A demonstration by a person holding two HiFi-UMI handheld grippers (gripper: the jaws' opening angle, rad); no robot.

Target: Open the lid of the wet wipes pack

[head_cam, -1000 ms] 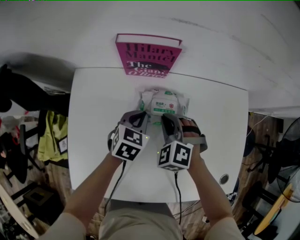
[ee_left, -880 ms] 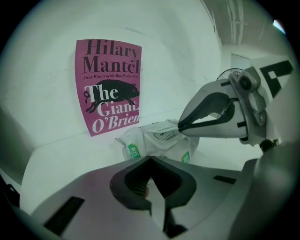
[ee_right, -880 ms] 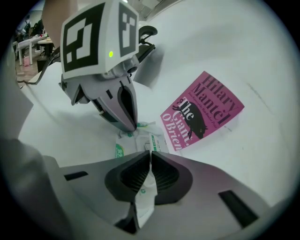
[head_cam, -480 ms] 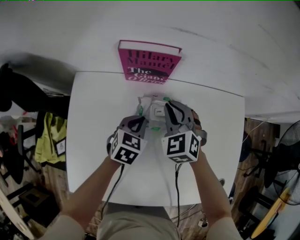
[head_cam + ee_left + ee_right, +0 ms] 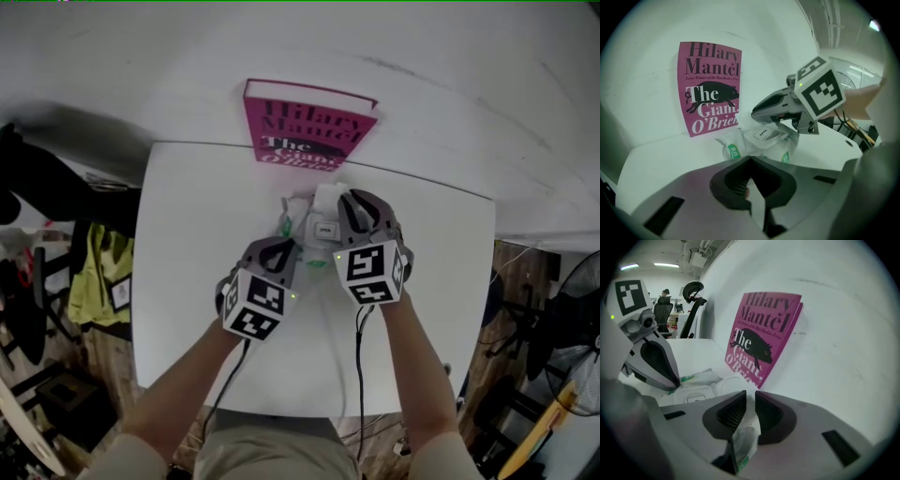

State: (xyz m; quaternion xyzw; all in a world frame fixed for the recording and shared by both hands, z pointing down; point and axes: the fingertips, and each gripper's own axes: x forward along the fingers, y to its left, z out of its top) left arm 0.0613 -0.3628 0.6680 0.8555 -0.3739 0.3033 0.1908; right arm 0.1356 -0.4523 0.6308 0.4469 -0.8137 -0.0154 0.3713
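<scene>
- The pack (image 5: 314, 223) lay by the table's (image 5: 187, 244) far edge, before the book (image 5: 309, 122).
- My left gripper (image 5: 284, 244), jaws pressed together, sat at its near side.
- My right gripper (image 5: 353, 201) seemingly pinched wrapper; the lid (image 5: 765, 134) looked shut.
- Next, I judged: catch the lid's tab and lift.

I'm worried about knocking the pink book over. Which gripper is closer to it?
Right. The right gripper reaches across the wet wipes pack, ending close to the pink book. The left gripper sits at the pack's near left corner, farther from it.
</scene>
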